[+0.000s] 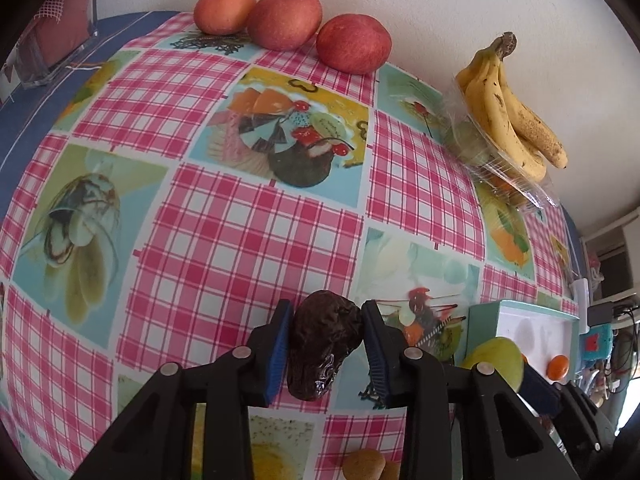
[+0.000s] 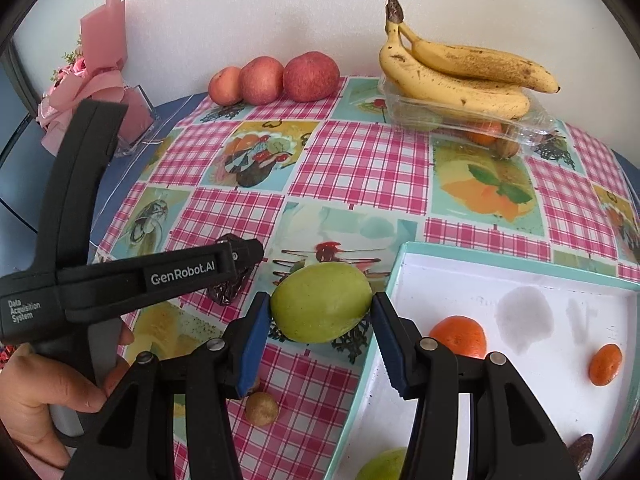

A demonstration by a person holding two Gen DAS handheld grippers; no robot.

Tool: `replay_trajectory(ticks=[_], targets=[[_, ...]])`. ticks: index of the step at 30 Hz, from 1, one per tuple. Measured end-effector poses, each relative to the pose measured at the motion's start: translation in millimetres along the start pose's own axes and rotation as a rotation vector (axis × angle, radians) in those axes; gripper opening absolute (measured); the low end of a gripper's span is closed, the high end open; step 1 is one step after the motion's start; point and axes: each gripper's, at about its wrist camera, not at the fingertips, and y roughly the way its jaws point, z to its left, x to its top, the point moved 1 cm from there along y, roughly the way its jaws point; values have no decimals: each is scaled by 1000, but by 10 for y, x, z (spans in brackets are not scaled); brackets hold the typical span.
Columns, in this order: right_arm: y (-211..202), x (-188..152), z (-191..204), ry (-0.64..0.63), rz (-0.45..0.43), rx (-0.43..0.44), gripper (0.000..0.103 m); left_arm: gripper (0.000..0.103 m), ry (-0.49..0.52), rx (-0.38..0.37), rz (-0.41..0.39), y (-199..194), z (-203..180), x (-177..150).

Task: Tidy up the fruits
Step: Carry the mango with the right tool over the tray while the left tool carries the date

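Note:
My left gripper (image 1: 325, 330) is shut on a dark, wrinkled date-like fruit (image 1: 322, 350), held low over the checked tablecloth. In the right wrist view that gripper (image 2: 246, 258) shows from the side, the dark fruit (image 2: 226, 294) hanging under its tips. My right gripper (image 2: 320, 314) is shut on a green round fruit (image 2: 322, 302), just left of the white tray's teal rim (image 2: 404, 250). Inside the tray lie two tangerines (image 2: 460, 336), a dark date (image 2: 580, 452) and another green fruit (image 2: 380, 466). The held green fruit (image 1: 496, 360) also shows in the left wrist view.
Three red apples (image 2: 272, 80) line the wall at the back. A banana bunch (image 2: 460, 76) rests on a clear plastic box (image 2: 532, 120) holding fruit. A small brown fruit (image 2: 262, 408) lies on the cloth. A pink bouquet (image 2: 96, 80) stands far left. A hand (image 2: 40, 396) grips the left tool.

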Motion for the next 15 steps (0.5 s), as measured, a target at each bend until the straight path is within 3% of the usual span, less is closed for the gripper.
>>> replay_trajectory(ticks=[10,15], targets=[[-370,38,-135,45,-53,-20,53,37,-27,-42,-81,-481,-6,-11],[-612,46,-315,93,-75,-74,53,37,0,-70,-113,-694,-176,-43]])
